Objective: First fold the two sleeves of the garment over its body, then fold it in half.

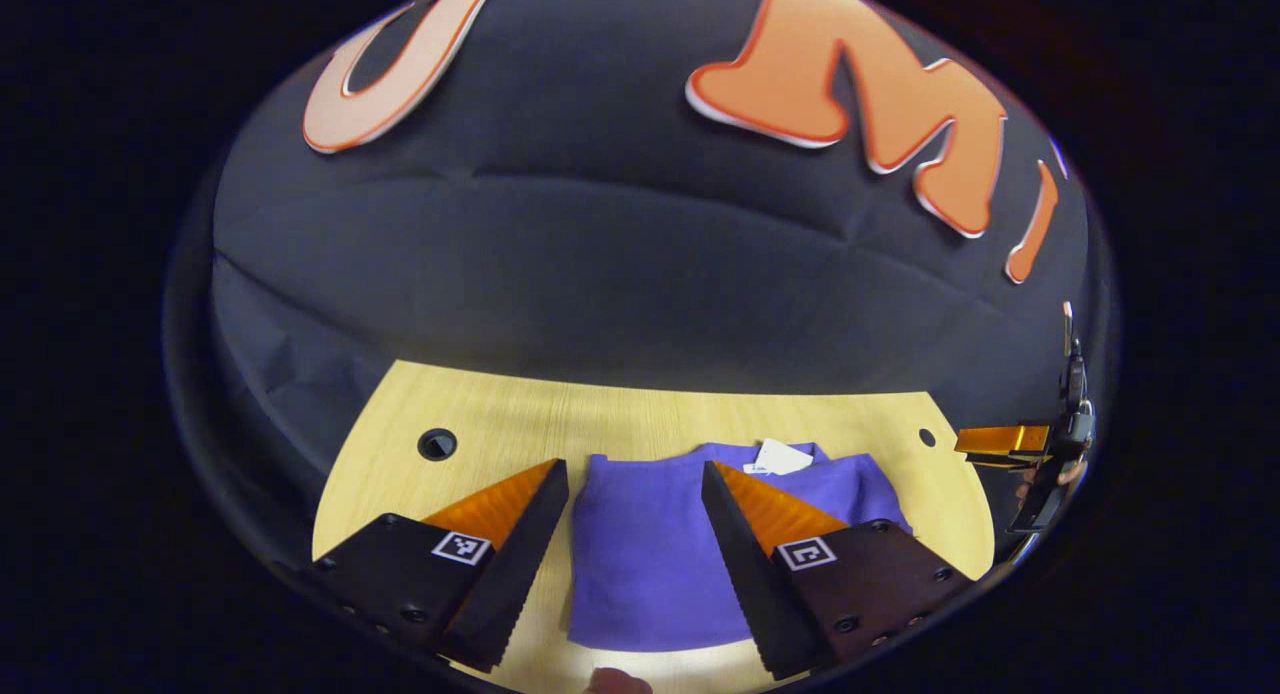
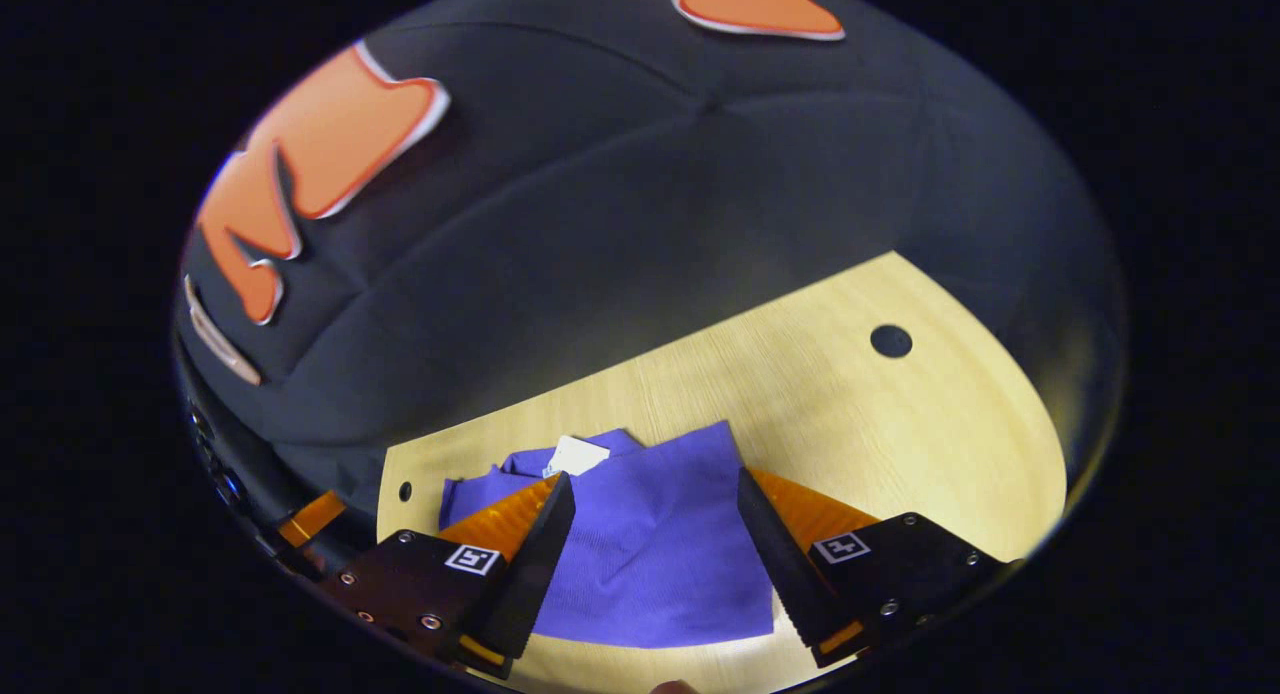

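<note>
Garment: purple garment (image 1: pixel 645 554) lies flat on the wooden table (image 1: pixel 620 419), near its front edge; a white tag (image 1: pixel 782 458) sits at the garment's far edge
Shape: compact block with straight sides; both sleeves appear already folded over the body
Left gripper (image 1: pixel 635 564): jaws wide apart, above the garment, holding nothing
Right gripper (image 2: pixel 655 564): jaws wide apart, above the garment, holding nothing
Step in hand: judged to be the fold in half
Next move: lower both grippers to one garment edge; pinch the layers; carry that edge across to the opposite edge
</note>
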The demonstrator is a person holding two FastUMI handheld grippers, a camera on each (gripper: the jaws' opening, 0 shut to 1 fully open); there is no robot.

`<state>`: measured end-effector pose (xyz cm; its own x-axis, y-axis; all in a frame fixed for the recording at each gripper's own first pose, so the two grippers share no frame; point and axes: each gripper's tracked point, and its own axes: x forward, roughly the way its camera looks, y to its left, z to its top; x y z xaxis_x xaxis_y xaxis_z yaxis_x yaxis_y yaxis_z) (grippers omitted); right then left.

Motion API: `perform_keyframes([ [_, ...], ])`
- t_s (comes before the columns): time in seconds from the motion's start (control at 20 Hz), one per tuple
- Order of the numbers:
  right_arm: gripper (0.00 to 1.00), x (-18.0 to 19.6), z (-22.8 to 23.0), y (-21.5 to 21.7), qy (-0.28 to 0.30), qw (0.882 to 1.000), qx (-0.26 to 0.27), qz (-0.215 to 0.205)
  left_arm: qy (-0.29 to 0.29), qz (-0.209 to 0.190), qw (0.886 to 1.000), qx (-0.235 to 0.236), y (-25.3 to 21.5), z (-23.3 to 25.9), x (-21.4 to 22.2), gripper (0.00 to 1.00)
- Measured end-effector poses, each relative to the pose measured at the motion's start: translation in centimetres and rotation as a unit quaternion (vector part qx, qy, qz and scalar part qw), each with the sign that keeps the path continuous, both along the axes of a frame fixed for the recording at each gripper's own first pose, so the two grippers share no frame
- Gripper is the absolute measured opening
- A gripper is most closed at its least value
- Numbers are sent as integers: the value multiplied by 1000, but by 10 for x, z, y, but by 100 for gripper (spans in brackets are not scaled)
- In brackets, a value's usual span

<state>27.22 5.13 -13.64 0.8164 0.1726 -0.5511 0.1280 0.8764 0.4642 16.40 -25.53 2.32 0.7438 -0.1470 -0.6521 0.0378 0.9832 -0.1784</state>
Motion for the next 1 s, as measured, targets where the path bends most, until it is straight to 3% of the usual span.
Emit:
perform_keyframes([
  [0.1, 98, -24, 30, -3, -46, 998, -34, 10, -24, 5, 1000, 2, -9, 30, -30, 93],
  [0.2, 97, -51, 58, -1, -91, 994, -61, 21, -55, 10, 998, 6, -18, 61, -57, 88],
  [0.25, 97, -66, 69, -2, -110, 991, -73, 27, -70, 12, 997, 10, -22, 78, -72, 93],
  [0.3, 97, -81, 80, -5, -122, 988, -83, 32, -86, 16, 996, 15, -27, 93, -85, 88],
  [0.55, 97, -146, 123, -19, -195, 976, -97, 30, -156, 24, 987, 23, -53, 162, -149, 88],
  [0.8, 97, -210, 160, -28, -268, 951, -152, 36, -227, 27, 973, 41, -77, 210, -205, 88],
  [1.0, 97, -257, 189, -23, -326, 923, -199, 55, -268, 33, 961, 52, -92, 243, -243, 88],
])
